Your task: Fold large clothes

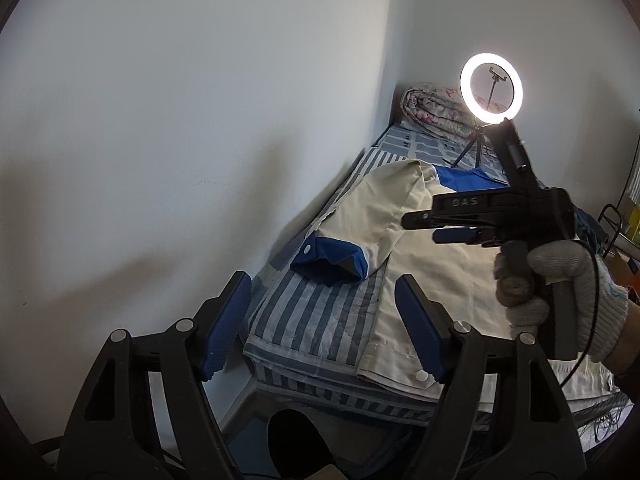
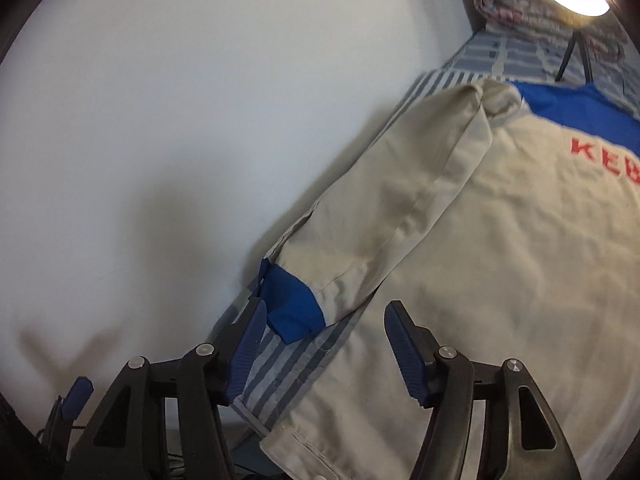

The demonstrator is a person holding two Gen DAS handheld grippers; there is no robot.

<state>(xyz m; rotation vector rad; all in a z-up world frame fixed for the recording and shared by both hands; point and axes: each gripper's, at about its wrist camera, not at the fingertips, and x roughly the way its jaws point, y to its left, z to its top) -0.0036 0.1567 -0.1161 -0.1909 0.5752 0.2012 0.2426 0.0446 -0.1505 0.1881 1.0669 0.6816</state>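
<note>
Item: cream jacket [image 2: 500, 240] with blue cuff [image 2: 292, 312] and red lettering, spread back-up on a striped bed [image 1: 312, 320] against a white wall [image 1: 180, 140], one sleeve lying along the wall side. Left tool [image 1: 320, 328]: fingers spread, nothing between the pads, poised over the bed's near corner by the hem. Right tool [image 2: 324, 356]: spread, unloaded, near the cuff; gloved hand [image 1: 560, 300]; lit ring light [image 1: 491, 88] at the bed's far end.

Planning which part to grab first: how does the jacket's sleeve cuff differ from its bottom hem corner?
The sleeve cuff is blue and stands open like a tube; the bottom hem corner is beige and lies flat. The cuff rests further up the striped mattress beside the wall; the hem corner sits at the mattress's near edge. Both carry a white snap button.
</note>
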